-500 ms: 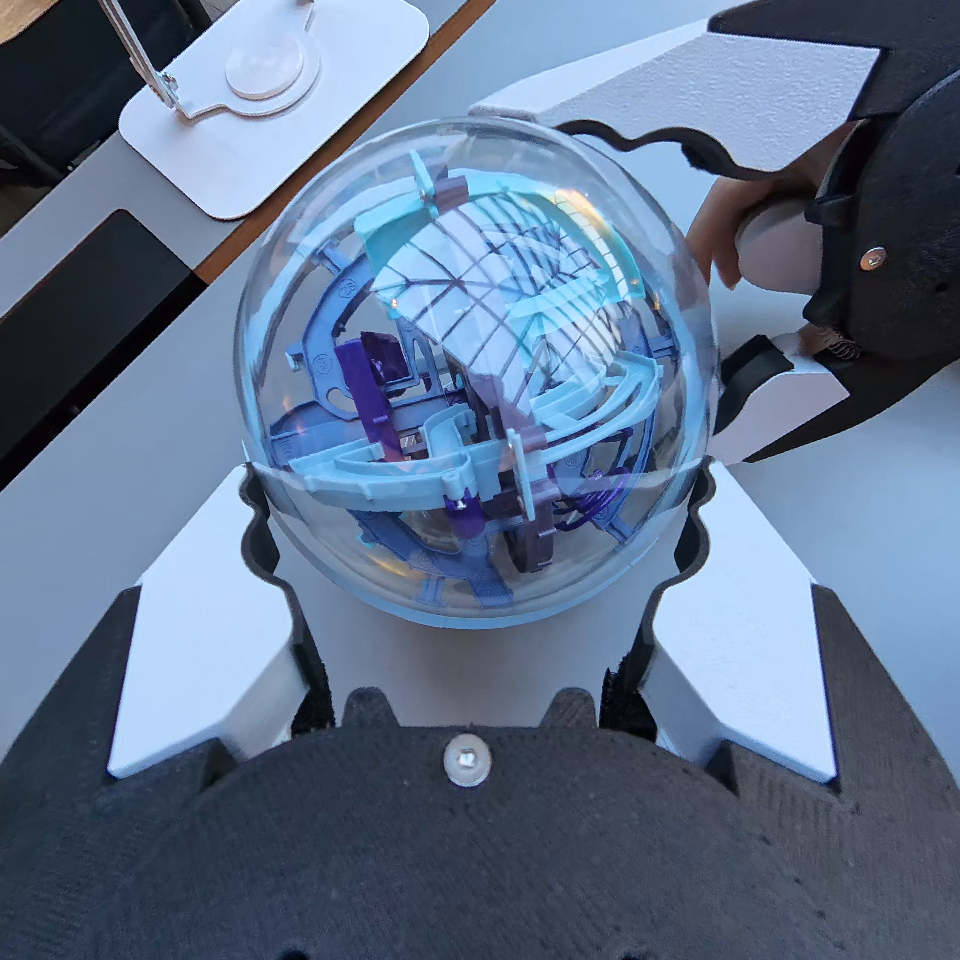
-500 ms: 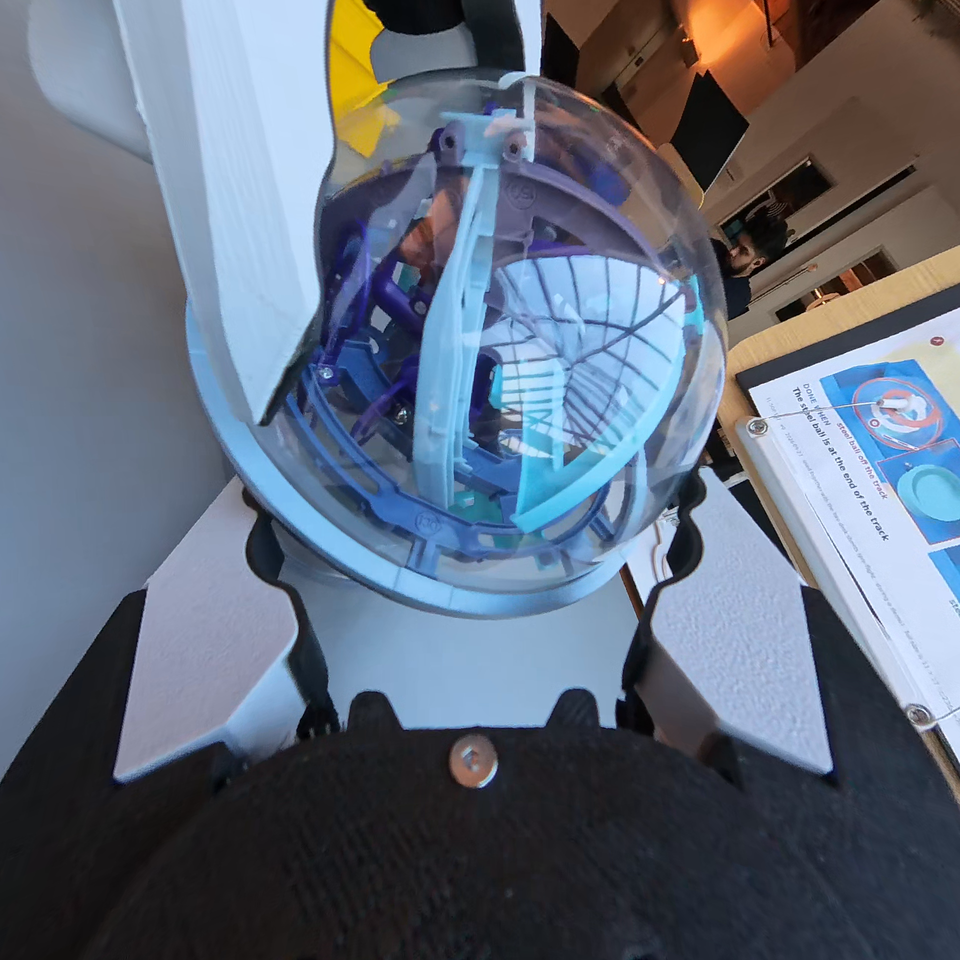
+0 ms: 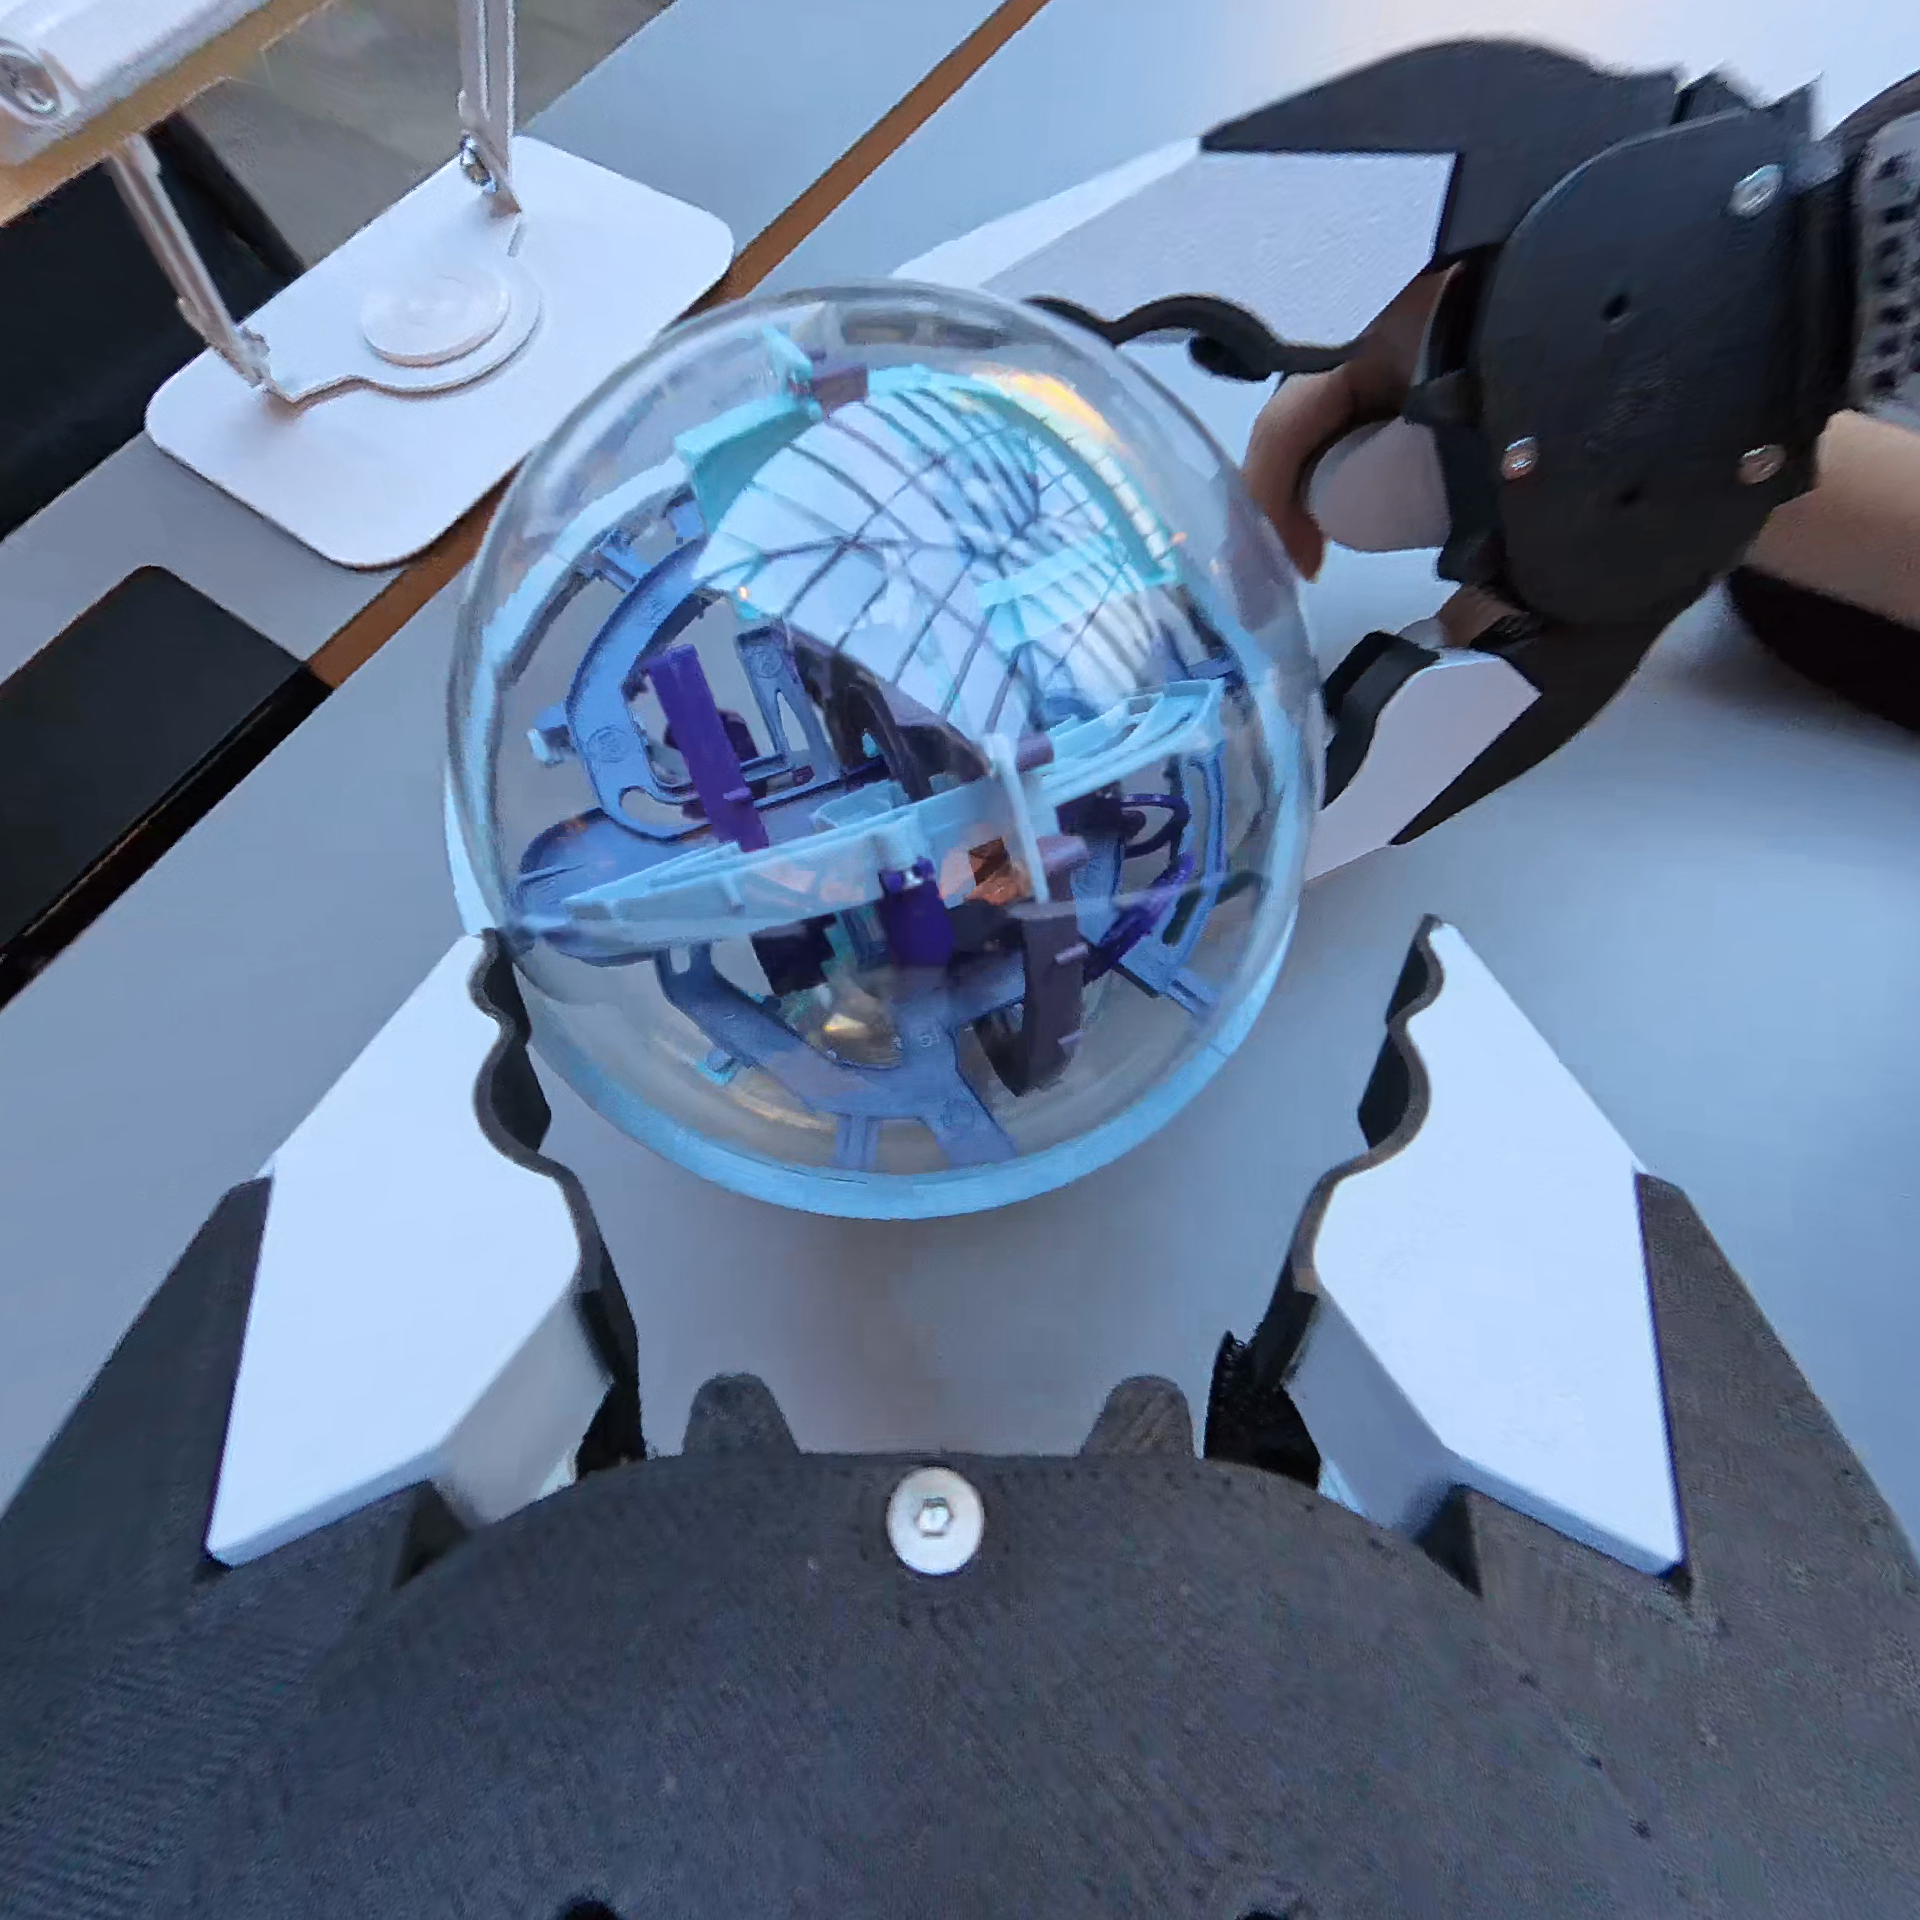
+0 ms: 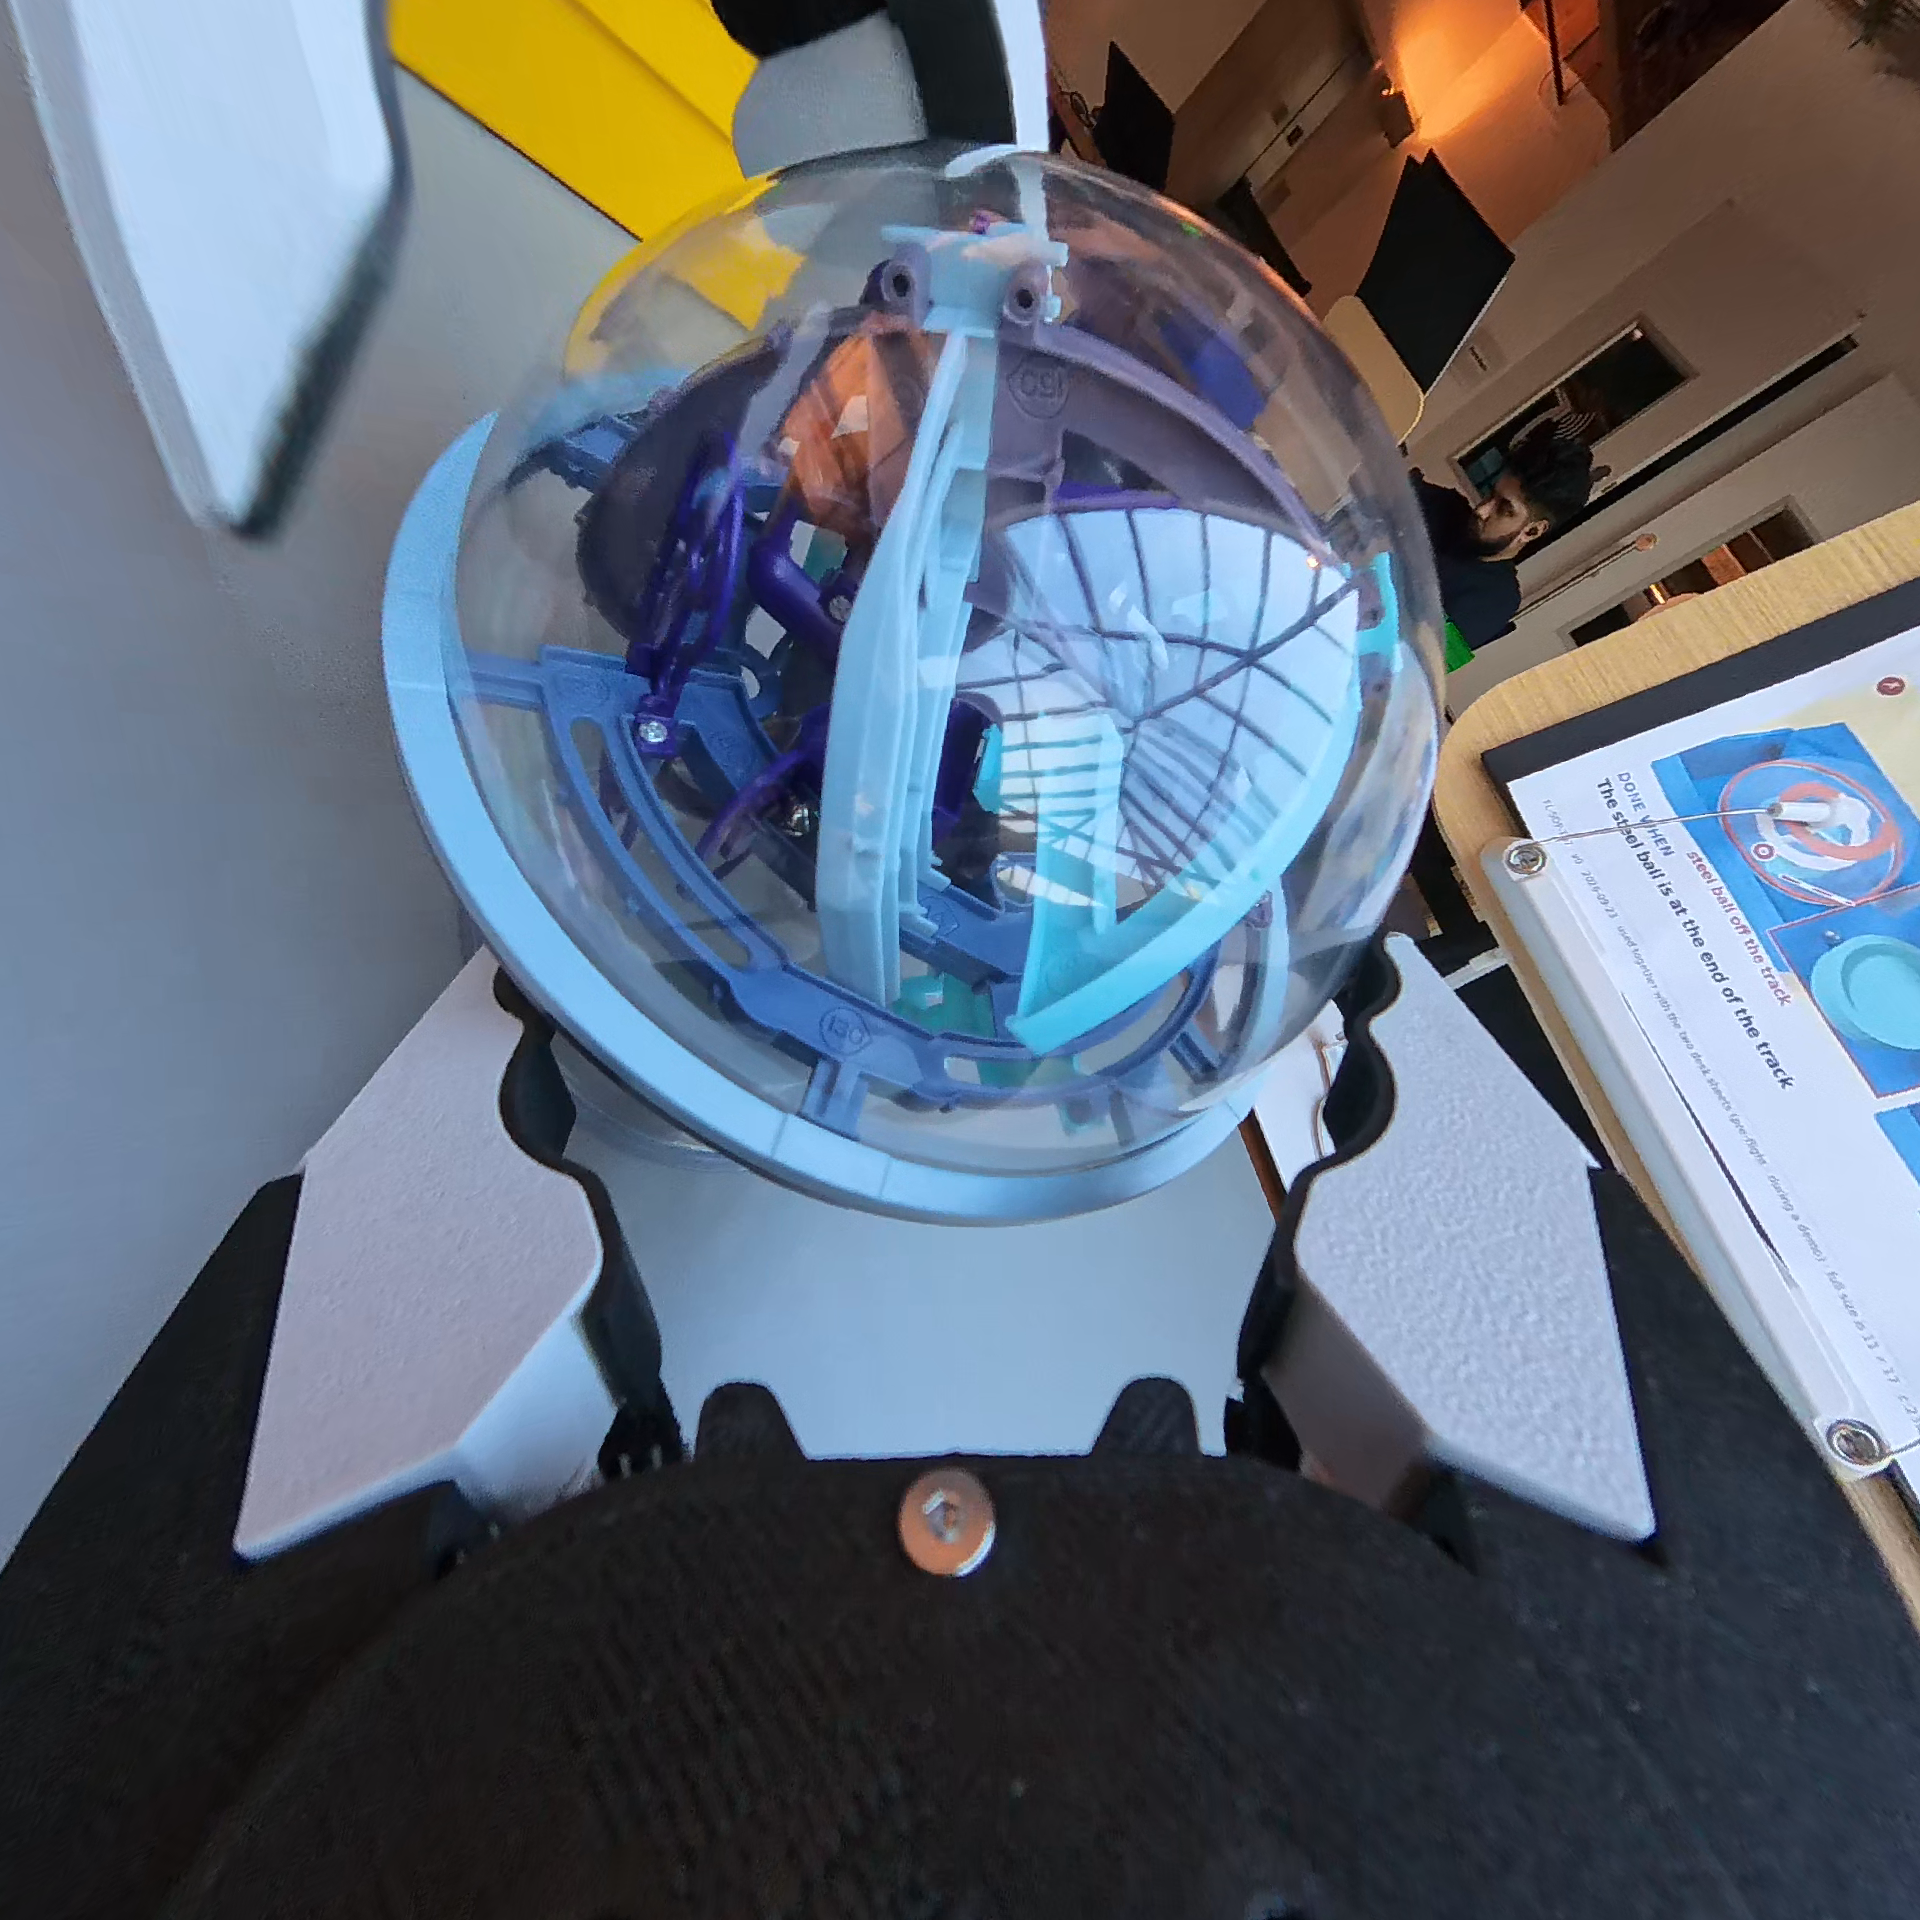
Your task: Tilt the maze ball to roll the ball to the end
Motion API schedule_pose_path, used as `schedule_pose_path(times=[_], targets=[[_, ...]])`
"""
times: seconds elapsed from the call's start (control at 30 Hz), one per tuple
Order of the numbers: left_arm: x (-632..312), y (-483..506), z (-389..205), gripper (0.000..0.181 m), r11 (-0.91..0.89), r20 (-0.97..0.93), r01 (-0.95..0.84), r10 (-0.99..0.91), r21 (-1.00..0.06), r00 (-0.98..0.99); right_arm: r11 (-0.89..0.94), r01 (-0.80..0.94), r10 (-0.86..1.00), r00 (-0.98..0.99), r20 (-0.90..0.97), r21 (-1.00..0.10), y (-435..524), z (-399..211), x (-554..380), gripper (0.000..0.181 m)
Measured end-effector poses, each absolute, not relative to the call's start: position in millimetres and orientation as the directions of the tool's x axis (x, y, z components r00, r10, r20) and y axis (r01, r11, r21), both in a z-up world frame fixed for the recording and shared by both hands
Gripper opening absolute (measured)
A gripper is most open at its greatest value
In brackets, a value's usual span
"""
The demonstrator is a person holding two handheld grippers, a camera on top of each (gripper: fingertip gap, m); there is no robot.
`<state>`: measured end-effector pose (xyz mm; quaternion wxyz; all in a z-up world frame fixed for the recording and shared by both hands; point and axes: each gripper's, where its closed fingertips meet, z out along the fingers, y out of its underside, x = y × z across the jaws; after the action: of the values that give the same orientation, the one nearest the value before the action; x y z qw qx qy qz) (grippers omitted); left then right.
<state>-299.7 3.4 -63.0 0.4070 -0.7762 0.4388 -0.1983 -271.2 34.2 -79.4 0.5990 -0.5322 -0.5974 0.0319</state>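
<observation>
Grey table [image 3: 260,935], maze ball [image 3: 883,748] between hand-held grippers

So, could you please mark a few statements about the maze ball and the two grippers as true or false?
1. The maze ball has a clear shell with blue and purple tracks inside. True.
2. The left gripper clamps the ball with both fingers. False: one finger stands clear of the shell.
3. A white stand base sits on the table beyond the ball in the left wrist view. True.
4. In the right wrist view, the printed sheet lies left of the ball. False: it lies to the right.
</observation>
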Motion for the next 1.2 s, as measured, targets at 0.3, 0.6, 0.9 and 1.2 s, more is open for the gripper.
schedule_pose_path(times=[0.3, 0.6, 0.9, 1.2], targets=[[-338, 6, -62, 0.154, -0.121, -0.04, -0.346, -0.905, -0.931, 0.423, 0.423, 0.59, 0.687, 0.286, 0.668, -0.688, 33, -79, -271, 0.149], [-349, 22, -81, 0.136, 0.014, -0.173, -0.354, -0.89, -0.935, 0.423, 0.407, 0.569, 0.712, 0.292, 0.638, -0.715, 31, -78, -271, 0.147], [-336, 26, -90, 0.141, 0.053, -0.171, -0.328, -0.924, -0.943, 0.341, 0.386, 0.537, 0.741, 0.304, 0.598, -0.75, 30, -79, -272, 0.147], [-325, 16, -81, 0.136, 0.075, -0.148, -0.229, -0.935, -0.971, 0.322, 0.368, 0.515, 0.759, 0.315, 0.57, -0.774, 30, -79, -273, 0.147]])
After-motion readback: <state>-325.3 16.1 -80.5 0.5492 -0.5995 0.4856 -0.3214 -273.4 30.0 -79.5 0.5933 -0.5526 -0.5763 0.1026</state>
